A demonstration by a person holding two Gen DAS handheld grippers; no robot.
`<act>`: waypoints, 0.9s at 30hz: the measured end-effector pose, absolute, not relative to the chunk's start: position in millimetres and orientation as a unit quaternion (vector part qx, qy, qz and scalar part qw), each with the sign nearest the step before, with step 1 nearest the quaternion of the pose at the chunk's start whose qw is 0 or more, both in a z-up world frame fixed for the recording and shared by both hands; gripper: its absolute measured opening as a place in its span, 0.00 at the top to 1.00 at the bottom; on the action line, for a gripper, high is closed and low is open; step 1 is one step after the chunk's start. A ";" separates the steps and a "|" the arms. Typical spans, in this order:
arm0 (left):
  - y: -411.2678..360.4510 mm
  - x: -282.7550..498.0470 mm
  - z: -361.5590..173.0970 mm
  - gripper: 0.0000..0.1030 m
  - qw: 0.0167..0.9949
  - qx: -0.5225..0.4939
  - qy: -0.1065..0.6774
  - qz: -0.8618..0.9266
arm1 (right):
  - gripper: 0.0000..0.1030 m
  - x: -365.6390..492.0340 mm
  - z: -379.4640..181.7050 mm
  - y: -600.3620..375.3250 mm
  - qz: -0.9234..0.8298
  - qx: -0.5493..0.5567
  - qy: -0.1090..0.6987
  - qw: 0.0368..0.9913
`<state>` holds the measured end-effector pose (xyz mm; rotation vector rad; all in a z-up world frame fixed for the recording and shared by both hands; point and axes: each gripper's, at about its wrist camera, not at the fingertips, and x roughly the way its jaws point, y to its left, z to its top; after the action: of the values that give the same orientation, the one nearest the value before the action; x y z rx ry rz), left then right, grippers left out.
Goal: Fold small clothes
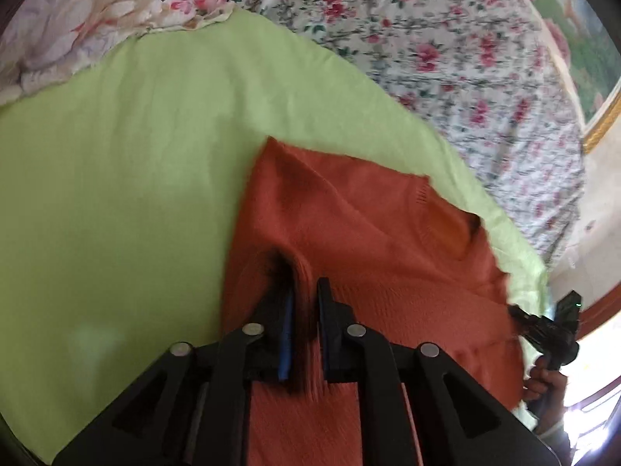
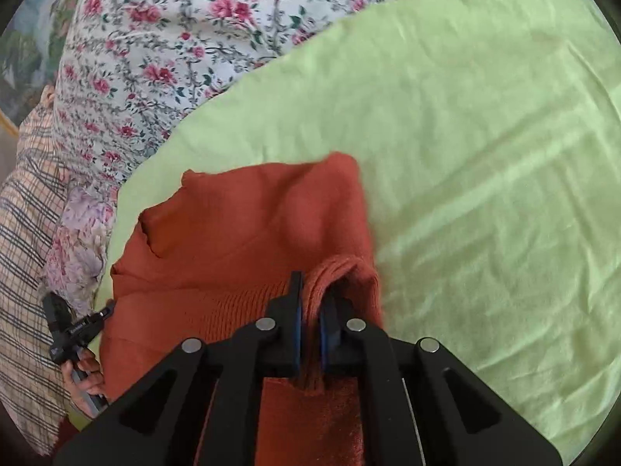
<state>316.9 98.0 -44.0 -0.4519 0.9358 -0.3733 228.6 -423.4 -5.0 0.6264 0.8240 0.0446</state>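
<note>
Orange knit sweater (image 1: 368, 233) lies on a light green sheet (image 1: 116, 174) spread over the bed, near the sheet's front edge. Floral bedspread (image 1: 446, 58) shows past the sheet's far edge; a paler floral pillow or cover (image 1: 77, 19) sits at the far left corner in the left wrist view.

Left tool (image 1: 304, 295): jaws narrow, pinching a raised fold of the sweater's fabric between the blue-padded fingers (image 1: 286, 322). Sweater spreads ahead of and to the right of this tool; bare green sheet to its left.

Right tool (image 2: 312, 291): jaws narrow, clamped on a bunched ribbed edge of the sweater (image 2: 252, 233), fabric rising between the pads. Sweater extends ahead and to the left of this tool; green sheet (image 2: 485, 155) to its right.

Each tool grips an opposite side of the same garment. Right tool also visible at the right edge of the left wrist view (image 1: 551, 326), touching the sweater's edge, with the person's hand (image 1: 543, 380) on its handle. Left tool likewise visible at the left edge of the right wrist view (image 2: 77, 330). Plaid cloth (image 2: 27, 233) lies beyond the sheet's left edge there. Both views are motion-blurred.
</note>
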 end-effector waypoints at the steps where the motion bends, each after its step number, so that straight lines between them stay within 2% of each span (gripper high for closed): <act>1: 94.7 306.5 -39.9 0.82 0.850 -0.213 0.443 -0.187 | 0.86 221.6 -0.7 -423.1 0.013 0.300 0.387 0.872; 5: 49.6 254.9 -28.9 0.76 0.836 -0.184 0.448 -0.258 | 0.75 178.4 28.7 -391.0 0.042 0.276 0.338 0.899; 7: 9.0 240.8 -36.8 0.72 0.816 -0.155 0.471 -0.296 | 0.74 177.1 22.6 -356.5 0.095 0.245 0.367 0.892; 11: -37.5 243.8 -44.2 0.72 0.822 -0.080 0.480 -0.296 | 0.74 191.6 -7.9 -287.9 0.170 0.153 0.449 0.864; 14: -38.5 276.7 -42.9 0.74 0.817 -0.080 0.495 -0.287 | 0.74 204.0 -8.3 -275.4 0.143 0.075 0.451 0.878; 15: -36.1 292.4 -41.5 0.82 0.819 -0.079 0.497 -0.274 | 0.74 211.2 -5.9 -280.2 0.121 0.060 0.450 0.883; 16: -33.4 303.2 -40.7 0.83 0.822 -0.081 0.497 -0.267 | 0.74 220.1 -4.6 -287.3 0.090 0.045 0.451 0.887; 19: -18.1 338.5 -28.5 0.80 0.839 -0.083 0.484 -0.234 | 0.76 246.9 4.1 -323.8 0.036 0.069 0.440 0.894; 22: 5.1 363.2 -16.7 0.77 0.868 -0.086 0.460 -0.169 | 0.74 259.4 18.1 -364.1 -0.045 0.105 0.408 0.906; 25: 40.2 369.9 -8.2 0.67 0.878 -0.133 0.442 -0.126 | 0.74 254.5 23.9 -394.5 -0.067 0.176 0.385 0.903; 27: 60.3 360.1 -6.7 0.67 0.881 -0.165 0.429 -0.113 | 0.74 239.9 26.2 -398.6 -0.061 0.198 0.377 0.903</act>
<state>360.1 60.3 -6.7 -0.3438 0.8932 -0.2357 239.9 -398.6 26.2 0.4103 0.7792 -0.1259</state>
